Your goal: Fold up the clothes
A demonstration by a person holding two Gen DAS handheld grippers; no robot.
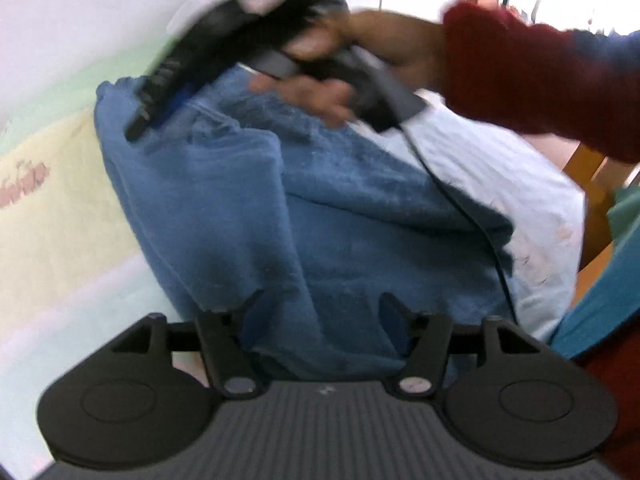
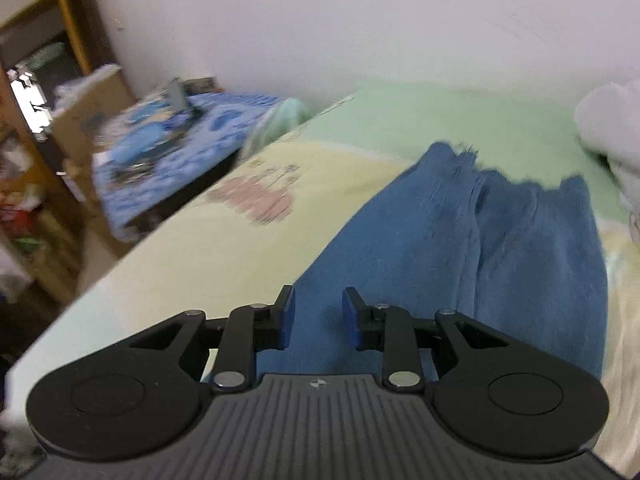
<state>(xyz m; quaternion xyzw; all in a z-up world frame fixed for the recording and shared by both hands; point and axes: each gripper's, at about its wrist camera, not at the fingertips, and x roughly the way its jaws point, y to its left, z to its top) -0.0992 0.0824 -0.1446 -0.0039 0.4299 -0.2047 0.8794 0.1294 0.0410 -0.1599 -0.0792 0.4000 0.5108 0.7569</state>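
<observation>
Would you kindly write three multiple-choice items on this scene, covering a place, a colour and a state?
1. Where does the blue garment lie?
A. on the bed sheet
B. on the floor
C. in a drawer

2. What colour is the sleeve of the person?
A. white
B. dark red
C. yellow

3. How do the jaws of the right gripper stand?
A. shut on the garment
B. shut on nothing
C. open

Key: 1 A, the sheet shows around it; 2 B, seen in the left wrist view; 3 C, a gap shows between them.

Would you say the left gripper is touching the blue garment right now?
Touching. In the left wrist view, the blue garment bunches between the open fingers of the left gripper and covers their tips.
</observation>
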